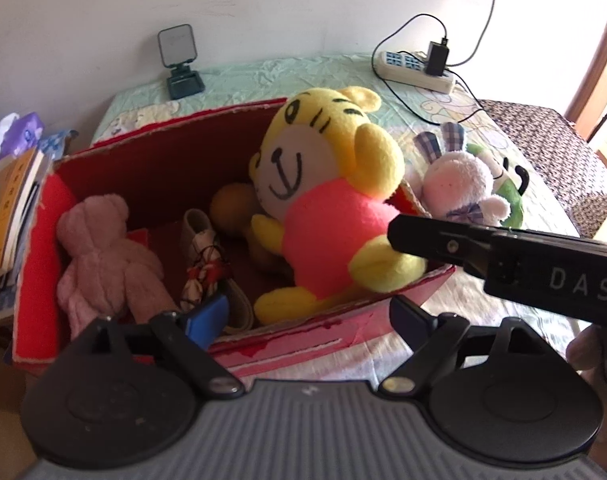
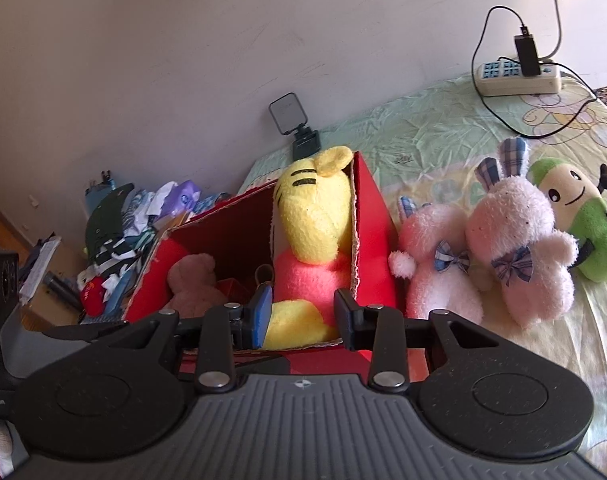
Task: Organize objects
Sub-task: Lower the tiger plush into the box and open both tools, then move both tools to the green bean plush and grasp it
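Toys crowd a red cardboard box (image 1: pixel 151 168) that sits on a pale green patterned bedsheet (image 1: pixel 263 72). Biggest among them is a yellow plush tiger in a pink shirt (image 1: pixel 323 184), propped against the box's right wall with its head above the rim and one yellow paw draped over the near edge. Beside it inside the box lie a dusty-pink plush bear (image 1: pixel 103 248) on the left, a folded beige fabric piece with a red-and-white print (image 1: pixel 207 264) in the middle, and a brownish round toy (image 1: pixel 231 208) half hidden behind the tiger.

The left gripper (image 1: pixel 303 316) hangs over the near wall of the box with its jaws spread wide, nothing between them; its blue pad (image 1: pixel 207 316) is over the box's inside, the other finger over the outer edge. The right gripper (image 2: pixel 301 316) is low at the box's front right corner. Its jaws stand fairly close together on either side of the tiger's yellow foot and the cardboard edge, but I cannot tell whether the pads actually press on the plush. From the left camera its black body reaches in from the right, the tip touching the tiger's paw.

Outside the box, just beside its right wall, two white fluffy rabbits with blue plaid bows (image 2: pixel 515 248) lean together, and a green-and-cream plush pea (image 2: pixel 579 216) lies against them. Farther back are a white power strip with a black charger (image 2: pixel 519 74) and a small dark stand with a square panel (image 2: pixel 299 128) by the wall. A heap of books and papers (image 1: pixel 11 200) is piled left of the box.
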The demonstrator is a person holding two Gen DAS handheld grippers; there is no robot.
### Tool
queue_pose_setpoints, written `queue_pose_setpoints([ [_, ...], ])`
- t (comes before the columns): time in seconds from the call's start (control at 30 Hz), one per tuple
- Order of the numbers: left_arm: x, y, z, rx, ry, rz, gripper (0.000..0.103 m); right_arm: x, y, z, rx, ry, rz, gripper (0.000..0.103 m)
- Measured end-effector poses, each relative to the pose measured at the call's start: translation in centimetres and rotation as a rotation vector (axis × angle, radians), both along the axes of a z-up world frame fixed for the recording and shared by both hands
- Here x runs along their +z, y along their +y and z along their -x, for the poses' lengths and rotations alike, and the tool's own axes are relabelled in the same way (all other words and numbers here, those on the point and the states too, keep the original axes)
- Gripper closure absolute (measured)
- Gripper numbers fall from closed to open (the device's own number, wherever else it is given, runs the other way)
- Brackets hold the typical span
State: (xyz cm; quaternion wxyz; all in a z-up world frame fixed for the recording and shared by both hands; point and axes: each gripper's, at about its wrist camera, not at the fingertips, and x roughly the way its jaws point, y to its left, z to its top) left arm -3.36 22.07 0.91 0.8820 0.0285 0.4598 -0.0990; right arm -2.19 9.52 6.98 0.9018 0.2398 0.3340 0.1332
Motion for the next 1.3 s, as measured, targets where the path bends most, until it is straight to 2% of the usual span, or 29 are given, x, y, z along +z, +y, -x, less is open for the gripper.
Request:
queue_pose_setpoints([
  [0.37,1.7,-3.5,2.1,0.100,-0.050,-0.059,0.015,0.1,-3.3,0.2,0.146,0.011,-0.044,0.063],
  [0.63,2.1,-6.6,3.8,0.083,-0.073,-0.082,0.020,-0.5,-6.7,0.8,0.185,0.021,-0.059,0.063],
  [0.77,2.5,-8.7,4.3,0.023,-0.080,-0.052,0.020,-1.1,-8.9,1.2,0.163,0.036,-0.064,0.063],
  [0.9,2.0,-11.1,3.7,-0.032,-0.051,-0.013,0.020,-1.7,-11.2,1.6,0.119,0.057,-0.070,0.063],
  [1.1,0.4,-15.0,2.1,-0.099,0.004,0.011,0.019,-2.6,-14.6,2.2,0.039,0.078,-0.079,0.063],
  [1.3,-1.8,-18.1,0.3,-0.171,0.064,0.084,0.019,-3.4,-17.9,2.7,-0.054,0.101,-0.082,0.061],
])
